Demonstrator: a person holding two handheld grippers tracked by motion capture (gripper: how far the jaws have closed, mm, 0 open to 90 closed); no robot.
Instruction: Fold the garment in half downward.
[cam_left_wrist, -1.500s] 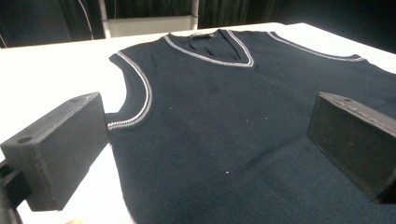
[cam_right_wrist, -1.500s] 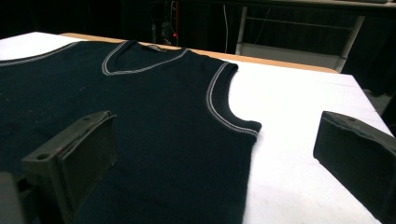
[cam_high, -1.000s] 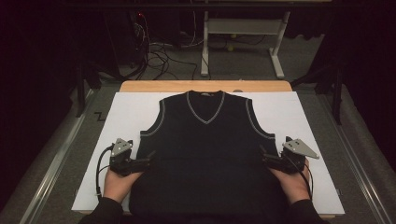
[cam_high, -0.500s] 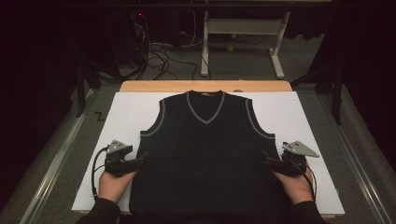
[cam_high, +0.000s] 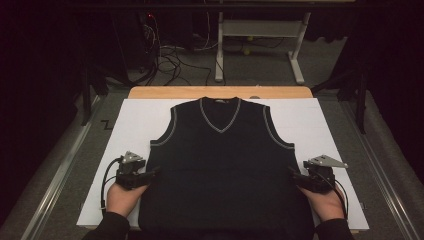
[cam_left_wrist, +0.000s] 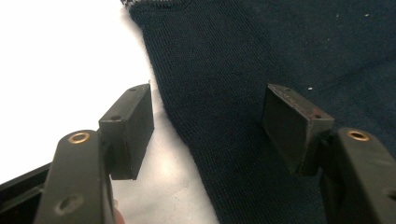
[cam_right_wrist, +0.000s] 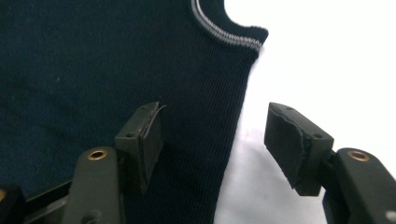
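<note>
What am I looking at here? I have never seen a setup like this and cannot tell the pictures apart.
A person sits at a table covered in white, with a hand-held gripper in each hand: a two-jaw clamp, no robot arm. The high view looks down from above; it shows the left hand-held gripper and the right hand-held gripper at the two side edges of a dark sleeveless sweater lying flat. The other two pictures come from cameras riding on each gripper, looking along its black jaws. In both, the jaws have just been closing and straddle the sweater's edge, but the pads do not yet press it. Nothing is held.
</note>
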